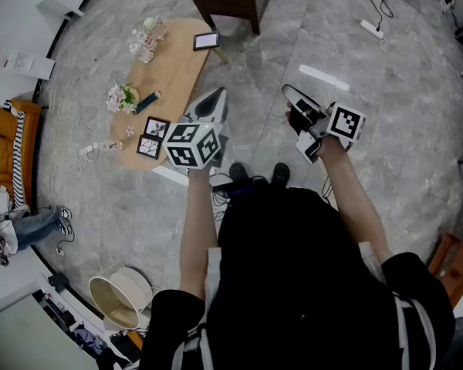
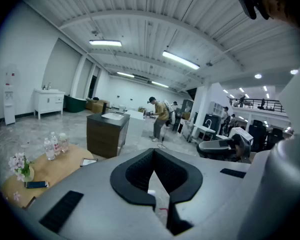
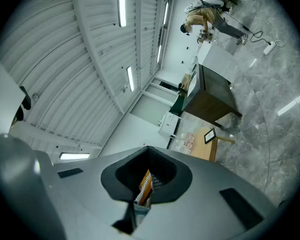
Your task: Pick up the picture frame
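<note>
Picture frame, black-rimmed, is sitting on the wooden counter. Left claw and right claw are hovering empty, pinched together.

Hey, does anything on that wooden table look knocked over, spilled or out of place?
Nothing looks spilled or broken. A frame and a second frame at the table's near end sit crooked to each other, and the second frame is close to the edge. The bottles and flowers stand upright.
</note>
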